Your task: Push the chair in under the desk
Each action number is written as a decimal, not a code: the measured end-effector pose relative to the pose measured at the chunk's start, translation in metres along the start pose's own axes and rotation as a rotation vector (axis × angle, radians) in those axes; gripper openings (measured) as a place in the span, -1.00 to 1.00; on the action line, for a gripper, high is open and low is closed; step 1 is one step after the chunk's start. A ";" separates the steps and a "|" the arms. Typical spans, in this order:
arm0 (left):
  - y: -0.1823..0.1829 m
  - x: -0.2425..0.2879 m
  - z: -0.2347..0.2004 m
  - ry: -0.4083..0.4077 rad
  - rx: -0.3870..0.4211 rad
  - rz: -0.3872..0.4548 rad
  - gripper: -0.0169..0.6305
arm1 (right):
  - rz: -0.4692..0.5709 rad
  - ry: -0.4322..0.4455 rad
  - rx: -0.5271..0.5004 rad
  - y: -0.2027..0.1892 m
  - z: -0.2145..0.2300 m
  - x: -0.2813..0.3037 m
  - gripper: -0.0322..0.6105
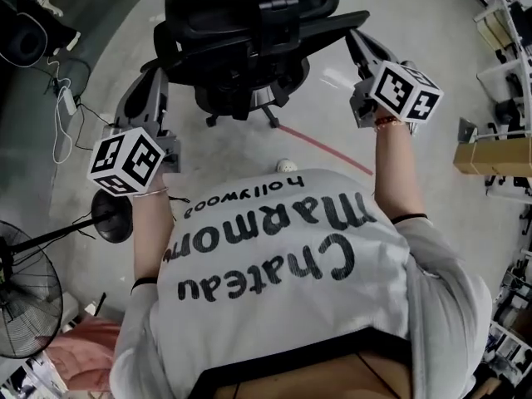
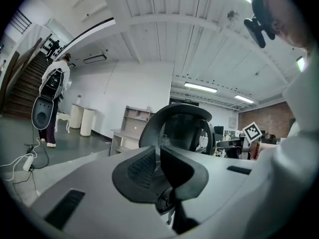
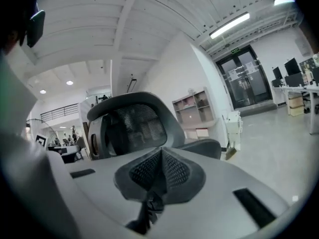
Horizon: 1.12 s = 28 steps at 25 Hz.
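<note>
A black mesh office chair (image 1: 249, 23) stands on the concrete floor right in front of me, its back towards me. My left gripper (image 1: 156, 77) reaches up beside the chair's left armrest, jaws shut and empty. My right gripper (image 1: 356, 44) sits by the right armrest, also shut with nothing in it. Whether either one touches the chair I cannot tell. In the left gripper view the closed left gripper (image 2: 158, 156) points at the chair's back (image 2: 182, 128). The right gripper view shows the closed right gripper (image 3: 160, 158) before the chair's back (image 3: 129, 126).
A standing fan (image 1: 25, 306) and a round base (image 1: 112, 214) are at the lower left, with cables and a power strip (image 1: 62, 106) on the floor. A red floor line (image 1: 324, 148) runs to the right. Wooden furniture (image 1: 495, 156) stands at the right edge. A person (image 2: 55, 83) stands far off.
</note>
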<state>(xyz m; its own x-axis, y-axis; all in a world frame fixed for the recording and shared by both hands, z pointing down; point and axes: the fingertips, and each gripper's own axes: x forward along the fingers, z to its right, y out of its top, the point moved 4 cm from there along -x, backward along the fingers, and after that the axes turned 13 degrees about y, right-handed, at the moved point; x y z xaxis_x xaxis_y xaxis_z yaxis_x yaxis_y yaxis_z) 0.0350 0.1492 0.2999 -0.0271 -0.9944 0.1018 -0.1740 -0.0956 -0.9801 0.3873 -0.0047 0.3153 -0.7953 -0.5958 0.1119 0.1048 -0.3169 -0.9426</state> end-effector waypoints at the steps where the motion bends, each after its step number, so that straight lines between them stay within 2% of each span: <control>1: 0.003 0.004 -0.001 0.010 0.008 0.005 -0.89 | -0.020 0.028 -0.021 0.008 0.010 0.002 -0.88; 5: 0.016 0.014 -0.008 0.046 0.011 0.049 -0.88 | -0.190 0.141 -0.131 0.030 0.042 0.011 -0.88; 6: 0.018 0.015 -0.008 0.054 0.010 0.060 -0.87 | -0.239 0.172 -0.165 0.034 0.047 0.014 -0.75; 7: 0.019 0.017 -0.007 0.061 0.012 0.067 -0.87 | -0.283 0.203 -0.200 0.036 0.050 0.017 -0.49; 8: 0.018 0.018 -0.006 0.069 0.016 0.069 -0.87 | -0.323 0.234 -0.236 0.039 0.053 0.020 -0.32; 12: 0.013 0.024 -0.004 0.124 0.043 0.063 -0.86 | -0.486 0.339 -0.370 0.033 0.061 0.033 0.02; 13: 0.013 0.025 -0.004 0.136 0.055 0.059 -0.83 | -0.536 0.364 -0.396 0.027 0.062 0.036 0.16; 14: 0.013 0.025 -0.004 0.142 0.075 0.052 -0.71 | -0.583 0.382 -0.423 0.020 0.063 0.040 0.24; 15: 0.014 0.027 -0.004 0.139 0.107 0.040 -0.52 | -0.618 0.386 -0.454 0.015 0.065 0.043 0.25; 18: 0.014 0.032 -0.003 0.089 0.250 -0.042 -0.13 | -0.659 0.354 -0.547 0.009 0.073 0.056 0.22; 21: 0.001 0.034 0.006 -0.003 0.473 -0.201 -0.12 | -0.679 0.356 -0.552 0.007 0.075 0.060 0.25; 24: -0.020 0.042 0.008 0.011 0.737 -0.355 -0.12 | -0.681 0.369 -0.541 0.006 0.075 0.061 0.25; 26: -0.026 0.054 0.010 0.032 0.801 -0.368 -0.12 | -0.671 0.378 -0.541 0.006 0.075 0.063 0.25; 28: -0.028 0.065 0.014 0.025 0.801 -0.366 -0.12 | -0.669 0.383 -0.542 0.006 0.075 0.064 0.25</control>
<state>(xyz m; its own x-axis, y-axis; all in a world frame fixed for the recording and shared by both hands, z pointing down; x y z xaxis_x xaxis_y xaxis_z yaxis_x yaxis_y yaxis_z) 0.0523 0.0866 0.3315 -0.1275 -0.8951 0.4273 0.5663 -0.4194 -0.7096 0.3814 -0.0999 0.3407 -0.7421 -0.1006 0.6627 -0.6602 -0.0613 -0.7486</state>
